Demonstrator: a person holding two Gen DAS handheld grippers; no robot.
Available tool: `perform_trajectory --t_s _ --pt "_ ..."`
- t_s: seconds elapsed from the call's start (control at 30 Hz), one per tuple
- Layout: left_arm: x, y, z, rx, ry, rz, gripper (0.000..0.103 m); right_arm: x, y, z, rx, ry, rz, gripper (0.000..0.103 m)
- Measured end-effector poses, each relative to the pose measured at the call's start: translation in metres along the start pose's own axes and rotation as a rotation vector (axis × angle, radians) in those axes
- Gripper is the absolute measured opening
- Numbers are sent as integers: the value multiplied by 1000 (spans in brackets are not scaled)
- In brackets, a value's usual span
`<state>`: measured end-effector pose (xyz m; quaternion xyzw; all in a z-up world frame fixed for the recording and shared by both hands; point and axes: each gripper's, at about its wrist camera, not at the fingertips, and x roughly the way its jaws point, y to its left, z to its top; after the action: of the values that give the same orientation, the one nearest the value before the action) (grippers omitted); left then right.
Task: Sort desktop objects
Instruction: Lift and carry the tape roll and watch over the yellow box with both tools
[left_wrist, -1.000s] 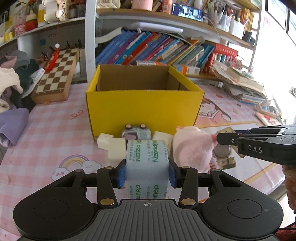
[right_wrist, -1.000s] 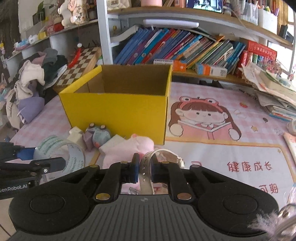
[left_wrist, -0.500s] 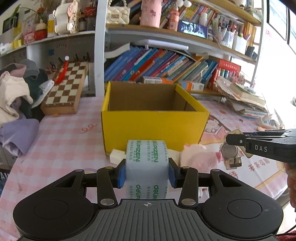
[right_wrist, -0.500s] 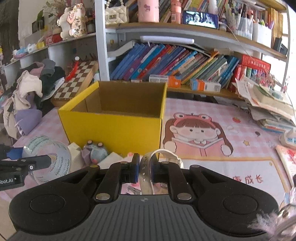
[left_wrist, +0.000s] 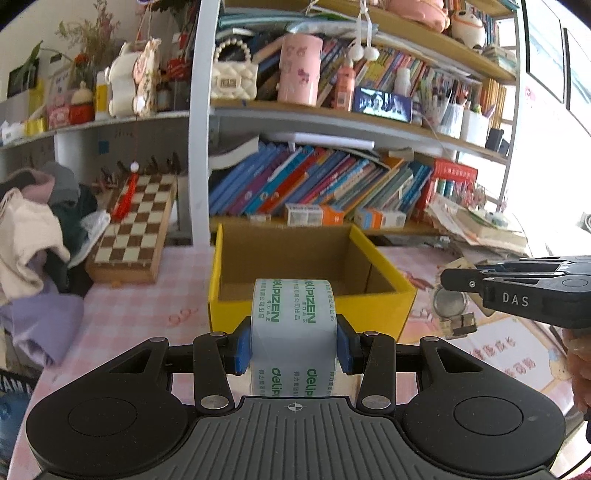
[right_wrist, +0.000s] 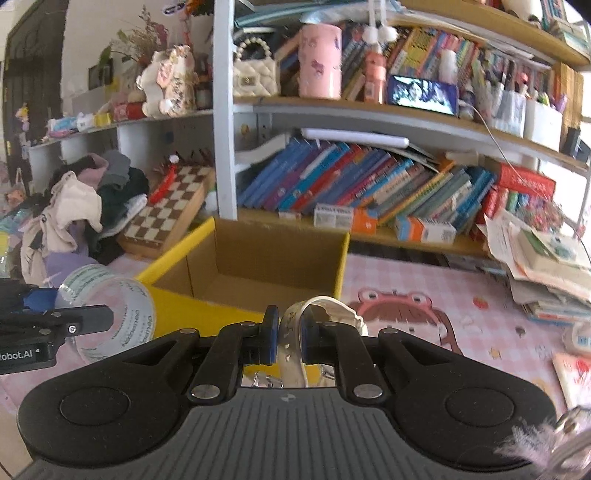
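Note:
My left gripper (left_wrist: 293, 345) is shut on a roll of clear tape (left_wrist: 293, 325) with green lettering, held upright just in front of the yellow cardboard box (left_wrist: 384, 266). That roll (right_wrist: 110, 314) also shows at the left of the right wrist view. My right gripper (right_wrist: 287, 332) is shut on the white strap of a wristwatch (right_wrist: 295, 343), near the box's front wall (right_wrist: 207, 314). In the left wrist view the watch's round case (left_wrist: 448, 304) hangs from the right gripper's fingers (left_wrist: 517, 288). The box is open at the top and its brown inside looks bare.
The box stands on a pink checked tablecloth (left_wrist: 147, 306). A chessboard (left_wrist: 136, 229) and a heap of clothes (left_wrist: 33, 229) lie at the left. Rows of books (right_wrist: 369, 184) fill the shelf behind. Stacked papers (right_wrist: 546, 258) sit at the right.
Both grippers have risen with their loads, and the views tilted up. The plush toy and small items in front of the box have dropped out of sight; the box's inside shows more.

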<state>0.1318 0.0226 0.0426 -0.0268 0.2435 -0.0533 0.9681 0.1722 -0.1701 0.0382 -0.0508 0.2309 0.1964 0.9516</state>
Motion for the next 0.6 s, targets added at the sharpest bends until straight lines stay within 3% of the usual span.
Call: perform_trajectory --t_s 0.37,0.6 --pt "16 -7 40 43 -75 24 42 23 -5 42 -84 -82 103 11" --pt "41 -7 59 56 -77 46 42 53 -9 67 -130 -98 180 11"
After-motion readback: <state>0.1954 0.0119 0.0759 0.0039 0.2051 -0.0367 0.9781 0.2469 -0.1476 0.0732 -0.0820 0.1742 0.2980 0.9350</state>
